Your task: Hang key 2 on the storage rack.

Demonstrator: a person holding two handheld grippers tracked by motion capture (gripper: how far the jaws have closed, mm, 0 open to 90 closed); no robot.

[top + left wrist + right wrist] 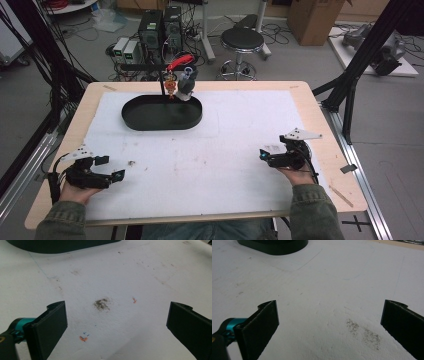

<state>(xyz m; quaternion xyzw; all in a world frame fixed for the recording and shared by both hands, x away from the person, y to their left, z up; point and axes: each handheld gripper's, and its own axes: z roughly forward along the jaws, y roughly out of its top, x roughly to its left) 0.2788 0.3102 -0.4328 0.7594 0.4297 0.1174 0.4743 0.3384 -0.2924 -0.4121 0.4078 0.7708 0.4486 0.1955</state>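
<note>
- Left gripper [111,168] at near left, jaws spread wide with nothing between, resting on white mat [225,150]; dark smudge [102,304] and orange flecks on the mat just ahead of it in the left gripper view.
- Right gripper [264,155] at near right, held by right hand [295,175], jaws likewise spread wide and bare; grey speckled stain [364,333] between them.
- Black oval tray [150,121] farther off, left of centre, well apart from both grippers.
- Small stand at the tray's far rim, with red ornament [171,86] and grey pouch [186,85] hanging.
- Black stool [242,40] on the floor beyond the table.
</note>
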